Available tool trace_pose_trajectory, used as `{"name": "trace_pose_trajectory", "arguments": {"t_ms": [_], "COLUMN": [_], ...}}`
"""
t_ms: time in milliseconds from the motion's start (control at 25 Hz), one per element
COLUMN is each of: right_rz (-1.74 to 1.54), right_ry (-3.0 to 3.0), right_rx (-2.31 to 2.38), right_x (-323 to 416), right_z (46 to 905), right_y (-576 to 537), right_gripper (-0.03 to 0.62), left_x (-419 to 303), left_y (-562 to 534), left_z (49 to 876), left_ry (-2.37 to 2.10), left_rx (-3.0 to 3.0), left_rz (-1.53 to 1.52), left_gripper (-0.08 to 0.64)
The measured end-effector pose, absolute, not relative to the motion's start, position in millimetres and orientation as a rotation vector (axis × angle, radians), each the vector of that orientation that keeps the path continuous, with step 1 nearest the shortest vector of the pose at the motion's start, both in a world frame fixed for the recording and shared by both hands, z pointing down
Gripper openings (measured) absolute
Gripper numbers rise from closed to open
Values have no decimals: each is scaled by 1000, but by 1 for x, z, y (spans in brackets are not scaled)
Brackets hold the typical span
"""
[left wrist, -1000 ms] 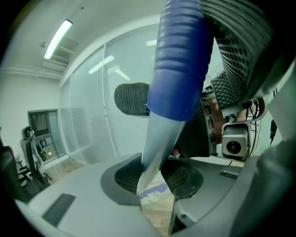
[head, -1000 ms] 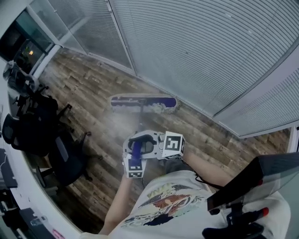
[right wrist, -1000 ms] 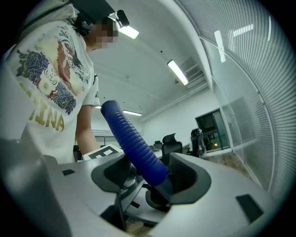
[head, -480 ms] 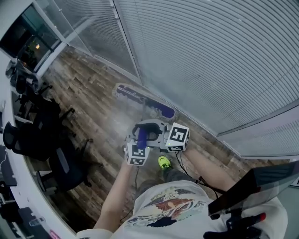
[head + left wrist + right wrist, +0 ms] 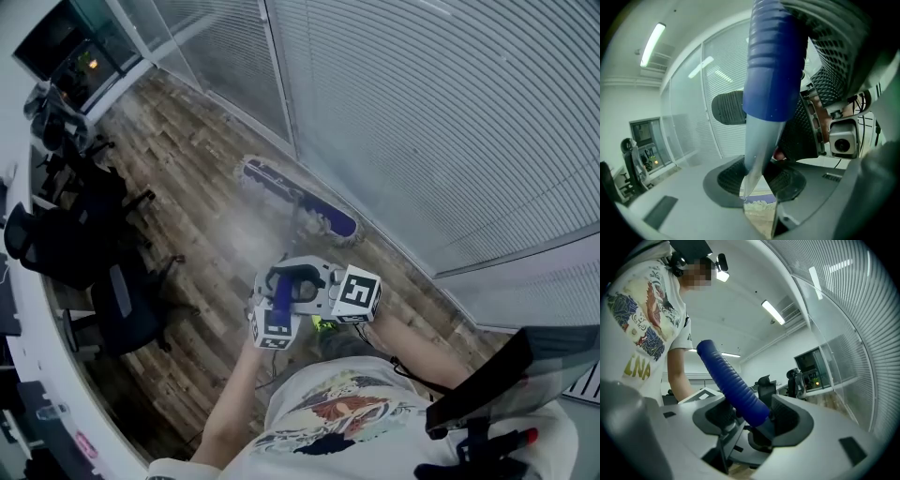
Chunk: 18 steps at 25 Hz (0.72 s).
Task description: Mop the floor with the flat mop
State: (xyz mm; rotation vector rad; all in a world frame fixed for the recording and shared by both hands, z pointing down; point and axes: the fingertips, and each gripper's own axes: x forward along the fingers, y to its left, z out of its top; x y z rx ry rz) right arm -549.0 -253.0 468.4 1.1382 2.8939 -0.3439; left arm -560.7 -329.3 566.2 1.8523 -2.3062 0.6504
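The flat mop is judged light but long. Its shaft [image 5: 757, 145] looks stiff, while its head [image 5: 300, 199] probably swivels and carries a soft fringe that will drag on the wooden floor [image 5: 178, 187]. The ribbed blue grip [image 5: 729, 376] should be held against slipping; the smooth pale shaft below it is likely slicker. A two-point hold, spaced along the handle, is best for steering.

That hold is in place. The left gripper [image 5: 759, 180] is clamped on the pale shaft just under the blue grip. The right gripper [image 5: 749, 418] is closed around the ribbed grip itself.

In the head view the mop head is seen on the floor at 12 o'clock from the grippers, just beside the foot of the glass wall [image 5: 422, 112].

A second ago the head lay level across the view. It is now slanted, running from 10 o'clock to 4 o'clock along the wall's base. Both grips are unchanged. A green shoe [image 5: 326, 325] has come into view under the grippers.
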Motion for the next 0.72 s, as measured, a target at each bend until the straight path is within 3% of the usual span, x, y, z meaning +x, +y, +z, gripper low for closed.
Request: {"name": "trace_pose_trajectory", "arguments": {"t_ms": [720], "right_rz": [-315], "right_ry": [2813], "right_rx": [1571], "right_x": [-231], "right_z": [467], "right_y": [55], "right_gripper": [258], "left_x": [-255], "left_y": [-22], "left_z": [561], "left_ry": [-2465], "left_rx": [1525], "left_rz": [489], "left_gripper": [103]}}
